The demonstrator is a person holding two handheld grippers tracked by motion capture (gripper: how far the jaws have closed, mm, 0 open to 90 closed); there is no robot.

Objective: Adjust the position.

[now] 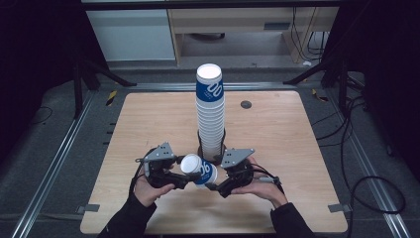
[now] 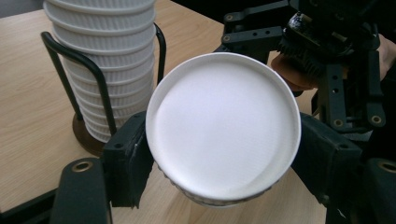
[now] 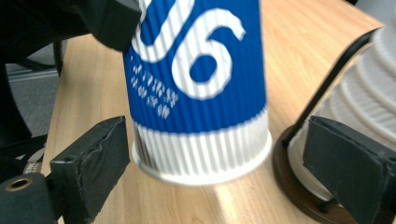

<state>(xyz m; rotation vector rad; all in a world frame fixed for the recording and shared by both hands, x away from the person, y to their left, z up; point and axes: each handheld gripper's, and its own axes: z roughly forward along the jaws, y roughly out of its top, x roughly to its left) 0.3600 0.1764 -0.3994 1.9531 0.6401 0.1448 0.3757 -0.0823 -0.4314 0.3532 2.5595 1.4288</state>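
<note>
**cupfan:** Two grippers, one cup? Left gripper (image 1: 174,174) pinches the blue cup (image 1: 202,170) by its rim, above the table (image 1: 277,129).

**stacker:** Yep, so right gripper (image 1: 221,182) stands spread, probably handing off beside the stack (image 1: 210,111).

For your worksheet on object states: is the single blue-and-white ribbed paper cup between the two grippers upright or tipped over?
Tipped. The blue-and-white ribbed paper cup lies sideways above the table, its white base facing the left gripper, whose jaws clamp it.
</note>
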